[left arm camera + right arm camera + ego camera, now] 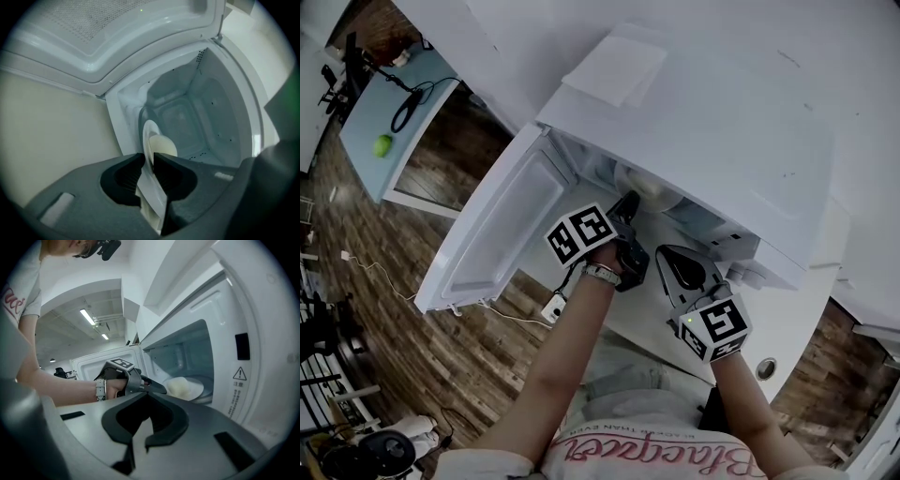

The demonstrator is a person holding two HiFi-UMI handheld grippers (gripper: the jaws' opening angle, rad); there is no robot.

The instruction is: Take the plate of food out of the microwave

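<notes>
we've got the left tongs point(151, 157) reaching into the microwave point(703, 131), clamped on the near rim of the plate point(147, 133), so the left hand is the nearer one; the plate sits low inside the box with a pale mound of food point(182, 387) on it, and by our read the way out runs straight back toward us, past the open door point(502, 225); the right tongs point(145, 395) hang just outside the opening, closed on nothing
</notes>
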